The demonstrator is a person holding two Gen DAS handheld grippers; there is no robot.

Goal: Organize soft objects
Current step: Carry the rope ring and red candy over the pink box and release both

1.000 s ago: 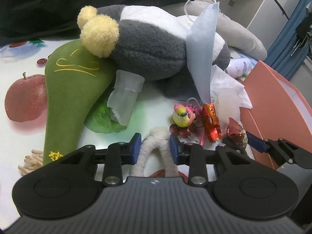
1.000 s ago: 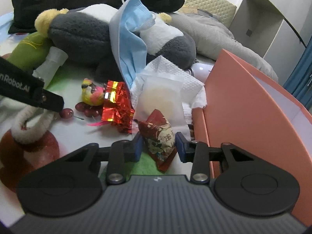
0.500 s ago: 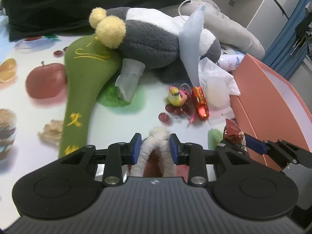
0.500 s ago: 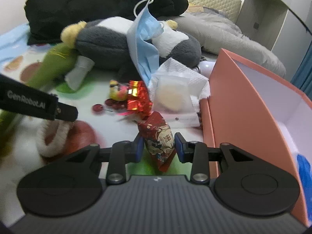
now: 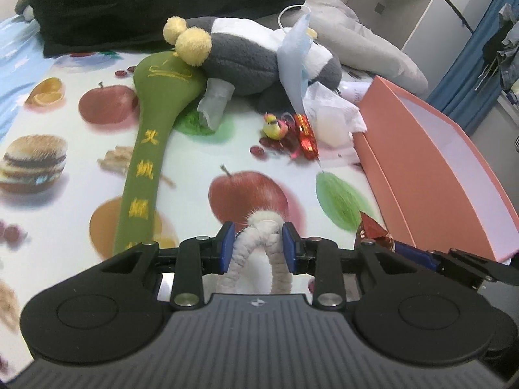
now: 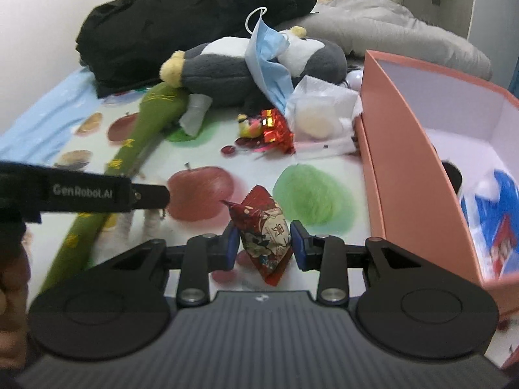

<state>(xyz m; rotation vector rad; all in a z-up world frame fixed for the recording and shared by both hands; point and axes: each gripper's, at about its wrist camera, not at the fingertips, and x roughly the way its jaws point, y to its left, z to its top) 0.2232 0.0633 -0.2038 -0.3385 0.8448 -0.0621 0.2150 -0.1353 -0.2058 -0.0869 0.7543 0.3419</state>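
Both tools have pulled back and risen since the earlier frames, so the pile of soft things now looks smaller and farther away, and more of the fruit-printed cloth (image 5: 81,162) is visible in front of them. The left tool (image 5: 259,245) is partly closed on a white fluffy loop (image 5: 259,243), with the blue pads pressing on its two sides, the same grip as before; the loop is now lifted above a printed red apple instead of lying on the cloth. The right tool (image 6: 263,243) is also partly closed, and it holds a red snack packet (image 6: 264,236) between its pads as it did before; the packet hangs above the cloth, just beside the left wall of the pink box (image 6: 389,149). More of the inside of the box can be seen now, with blue and red things in it that are too blurred to name. On the cloth the other things have not moved: the grey and white plush toy (image 5: 240,55) with a blue face mask (image 5: 293,64) over it, the long green cushion (image 5: 146,149) against the toy, the small yellow bird (image 5: 274,128), the shiny red wrapper (image 5: 306,136) and the white tissue (image 5: 334,113) near the corner of the box. A black garment (image 5: 162,0) lies behind the toy.
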